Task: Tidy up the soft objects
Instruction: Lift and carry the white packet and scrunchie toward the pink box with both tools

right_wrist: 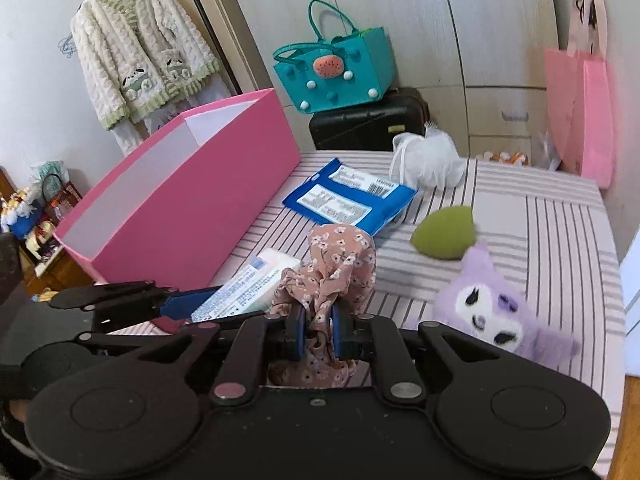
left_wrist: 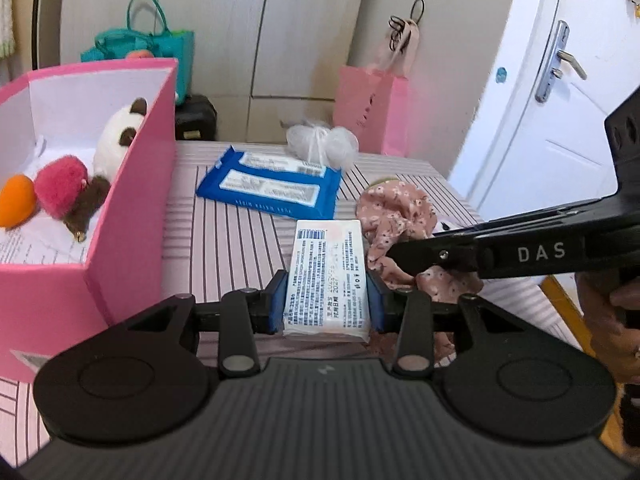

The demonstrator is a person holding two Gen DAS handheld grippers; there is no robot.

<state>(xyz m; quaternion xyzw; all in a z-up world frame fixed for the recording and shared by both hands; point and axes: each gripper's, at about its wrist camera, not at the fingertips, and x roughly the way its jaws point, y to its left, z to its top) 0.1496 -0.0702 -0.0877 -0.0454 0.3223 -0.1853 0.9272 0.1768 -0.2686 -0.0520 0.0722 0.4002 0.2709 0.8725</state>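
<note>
A person working two hand-held black grippers over a pink-and-grey striped tabletop (left_wrist: 240,248) has one soft item in each. The left gripper (left_wrist: 327,300) clamps its blue pads against the long sides of a small white plastic-wrapped tissue pack with printed label (left_wrist: 328,276), gripped near one end so most of the pack juts forward, clear of the surface. The right gripper (right_wrist: 316,336) is pinched nearly shut on a bunched dusty-pink floral fabric scrunchie (right_wrist: 336,268), whose loose folds billow above and below the pads; a tight pinch suits cloth that would otherwise slip.

The tall open pink cardboard box with white lining (left_wrist: 132,184) stands at the left of the table, evidently the collecting bin: a white-and-brown plush bear (left_wrist: 120,136), a fuzzy magenta pompom (left_wrist: 60,188) and an orange teardrop sponge (left_wrist: 16,204) already lie inside. Both held items are just beside its near corner, the pack closer, so they look bound for the same box.

Still out on the table are a flat blue wet-wipe packet (right_wrist: 352,200), a white mesh bath puff (right_wrist: 432,160), a green teardrop sponge (right_wrist: 444,236) and a purple-and-white plush toy (right_wrist: 492,312), suggesting the sorting is roughly half done.
</note>
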